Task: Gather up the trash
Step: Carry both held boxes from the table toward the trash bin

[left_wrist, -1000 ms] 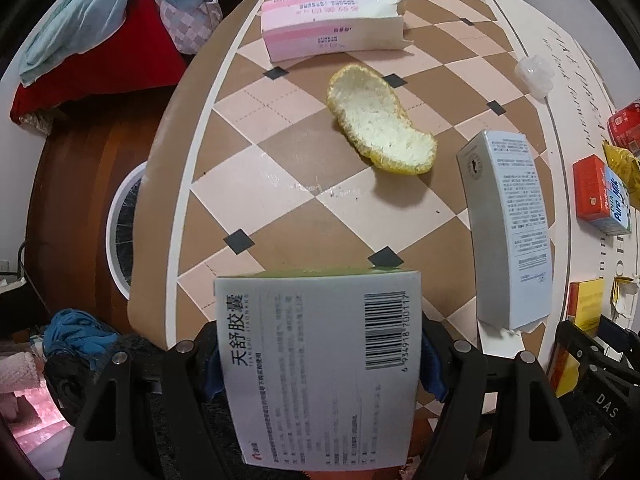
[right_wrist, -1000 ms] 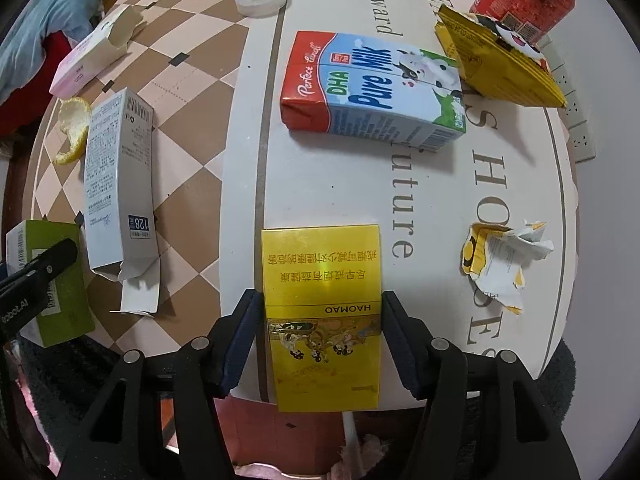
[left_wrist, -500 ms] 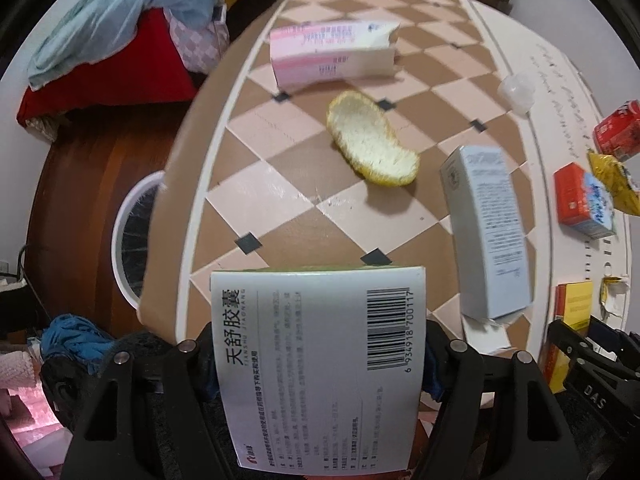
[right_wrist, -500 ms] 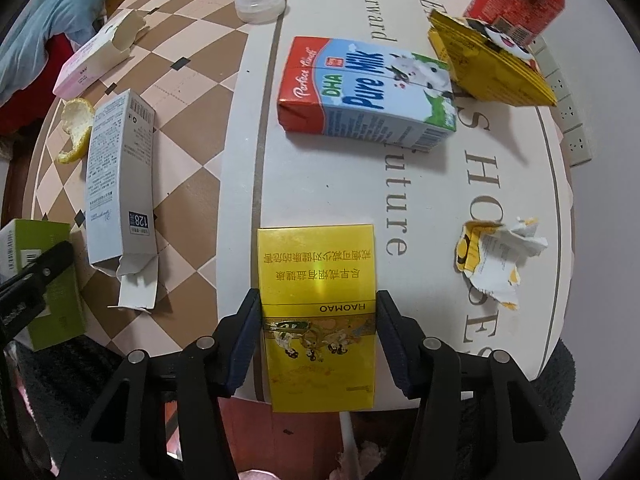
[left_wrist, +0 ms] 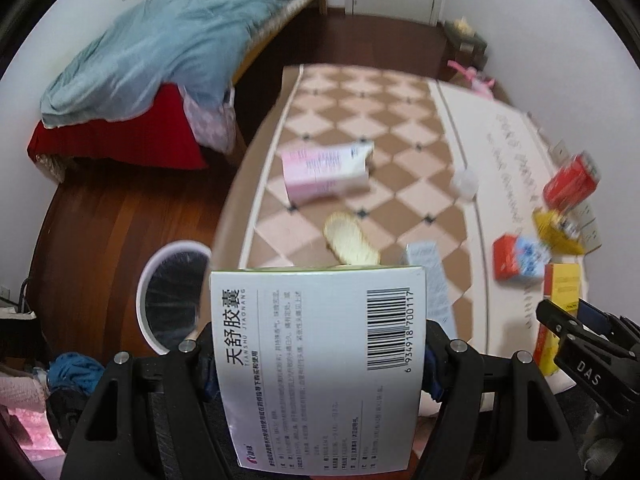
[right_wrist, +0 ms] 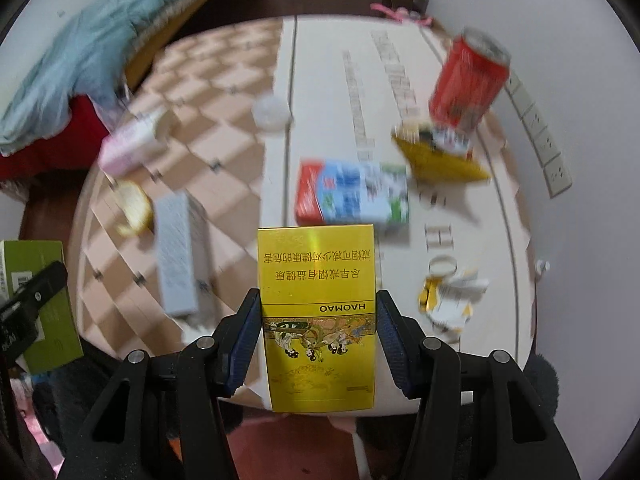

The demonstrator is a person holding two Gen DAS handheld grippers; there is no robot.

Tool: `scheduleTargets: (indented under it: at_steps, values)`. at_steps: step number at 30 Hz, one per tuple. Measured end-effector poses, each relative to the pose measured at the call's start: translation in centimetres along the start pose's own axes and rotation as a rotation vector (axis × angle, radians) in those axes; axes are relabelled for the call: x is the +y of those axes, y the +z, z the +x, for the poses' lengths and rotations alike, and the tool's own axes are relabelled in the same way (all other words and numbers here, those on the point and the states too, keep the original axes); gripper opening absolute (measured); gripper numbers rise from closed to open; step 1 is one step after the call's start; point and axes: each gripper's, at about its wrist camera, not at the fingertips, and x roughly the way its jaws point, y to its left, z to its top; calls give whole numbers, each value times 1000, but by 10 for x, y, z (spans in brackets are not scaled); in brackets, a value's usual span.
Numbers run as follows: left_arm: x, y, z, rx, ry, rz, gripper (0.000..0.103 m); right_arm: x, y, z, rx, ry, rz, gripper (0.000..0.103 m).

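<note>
My left gripper (left_wrist: 318,344) is shut on a green and white medicine box (left_wrist: 320,360), held up above the table's near edge. My right gripper (right_wrist: 318,320) is shut on a yellow cigarette box (right_wrist: 318,312), also lifted off the table; its blue pads press both long sides. On the table lie a pink box (left_wrist: 324,174), an orange peel (left_wrist: 350,236), a long grey box (right_wrist: 178,252), a milk carton (right_wrist: 352,194), a yellow wrapper (right_wrist: 440,156), a red can (right_wrist: 466,80), torn paper (right_wrist: 452,292) and a clear cap (right_wrist: 272,114). A white-rimmed trash bin (left_wrist: 172,292) stands on the floor, left of the table.
The checkered table (left_wrist: 360,120) ends at a rounded edge on the left, over a dark wooden floor. A bed with a blue blanket (left_wrist: 160,40) stands beyond the bin. Power sockets (right_wrist: 548,152) line the wall on the right. Clothes (left_wrist: 68,372) lie at lower left.
Both grippers have risen with their boxes, so the table looks smaller and farther. The views tilted up and the bin, bed and far wall came into sight. The right jaws closed in on the yellow box.
</note>
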Motion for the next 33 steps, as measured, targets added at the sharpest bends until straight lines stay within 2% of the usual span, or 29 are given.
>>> scheduleTargets:
  at_steps: [7,10,15,18,24,29,33]
  values:
    - [45,25,-29,-68,-8,-46,70,50,39,-42,-84,90,-56,58]
    - [81,29,-31,-71,-10,-91,70,86,52,-44,-92,152,-94,58]
    - [162,29,-15,-38,-17,-194,70,162,61,-27,-46,247,-181,58]
    - [216,22,6,-8,5,-262,70,220,61,-6,-12,297,-245,58]
    - [302,3,66,81,-26,-395,70,314,51,53,66,346,-325,58]
    - [339,-11,125,191,-103,-488,70,376,45,113,149,345,-380,58]
    - [354,-20,152,251,-146,-543,72,406,37,149,212,333,-418,58]
